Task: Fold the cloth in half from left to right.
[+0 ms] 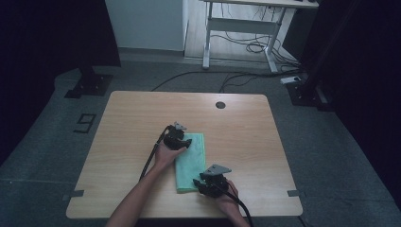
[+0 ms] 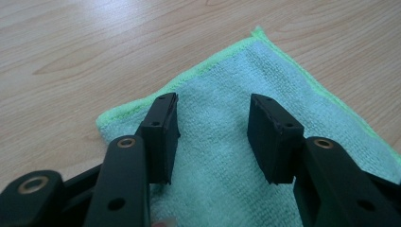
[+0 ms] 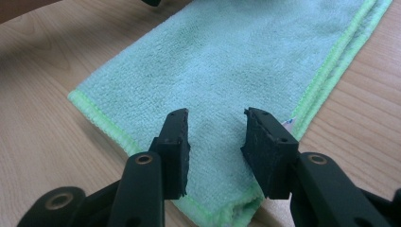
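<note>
We count 2 hand-held grippers over 1 folded green cloth (image 1: pixel 191 162): the right hand-held gripper (image 1: pixel 197 182) hangs released at its near end and the left hand-held gripper (image 1: pixel 188 142) released at its far end, neither grasping it. The cloth lies flat on the middle of 1 wooden bench (image 1: pixel 123 137). Beyond we see grey floor (image 1: pixel 56 113), cables and 1 white desk frame (image 1: pixel 241 28).
</note>
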`<state>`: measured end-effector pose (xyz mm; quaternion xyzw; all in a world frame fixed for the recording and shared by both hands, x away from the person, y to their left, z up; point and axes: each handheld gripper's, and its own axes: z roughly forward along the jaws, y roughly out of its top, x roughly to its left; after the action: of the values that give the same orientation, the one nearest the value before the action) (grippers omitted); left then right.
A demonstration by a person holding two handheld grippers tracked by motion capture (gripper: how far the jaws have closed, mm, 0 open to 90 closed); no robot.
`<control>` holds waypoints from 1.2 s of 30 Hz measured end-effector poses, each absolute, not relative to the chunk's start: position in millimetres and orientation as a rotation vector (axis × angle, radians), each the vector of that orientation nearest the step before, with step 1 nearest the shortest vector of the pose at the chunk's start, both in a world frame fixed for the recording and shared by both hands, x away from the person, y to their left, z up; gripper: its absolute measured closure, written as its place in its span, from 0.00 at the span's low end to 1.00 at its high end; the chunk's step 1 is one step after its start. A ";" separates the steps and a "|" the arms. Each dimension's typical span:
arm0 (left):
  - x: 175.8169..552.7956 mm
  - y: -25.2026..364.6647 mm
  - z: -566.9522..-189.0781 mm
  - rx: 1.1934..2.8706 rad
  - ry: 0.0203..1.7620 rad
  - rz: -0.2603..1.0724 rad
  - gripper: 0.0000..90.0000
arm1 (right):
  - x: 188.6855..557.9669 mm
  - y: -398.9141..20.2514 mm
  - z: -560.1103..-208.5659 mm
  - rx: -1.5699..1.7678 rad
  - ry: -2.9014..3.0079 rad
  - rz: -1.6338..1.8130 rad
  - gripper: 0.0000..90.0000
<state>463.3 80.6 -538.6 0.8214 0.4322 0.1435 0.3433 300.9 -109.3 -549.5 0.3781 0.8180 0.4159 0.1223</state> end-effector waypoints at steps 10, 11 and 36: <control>456.3 91.8 -528.7 2.102 1.093 0.380 0.59 | 299.1 -111.8 -550.1 1.105 2.386 1.226 0.66; 454.8 94.0 -526.6 2.098 1.093 0.384 0.59 | 299.0 -112.5 -549.7 1.106 2.387 1.229 0.66; 458.5 98.7 -539.3 2.154 1.084 0.363 0.60 | 333.1 -94.7 -548.3 1.031 2.423 1.165 0.56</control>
<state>458.5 98.7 -539.3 0.8292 0.4175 0.1396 0.3444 333.1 -94.7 -548.3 0.3550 0.8343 0.4011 0.1307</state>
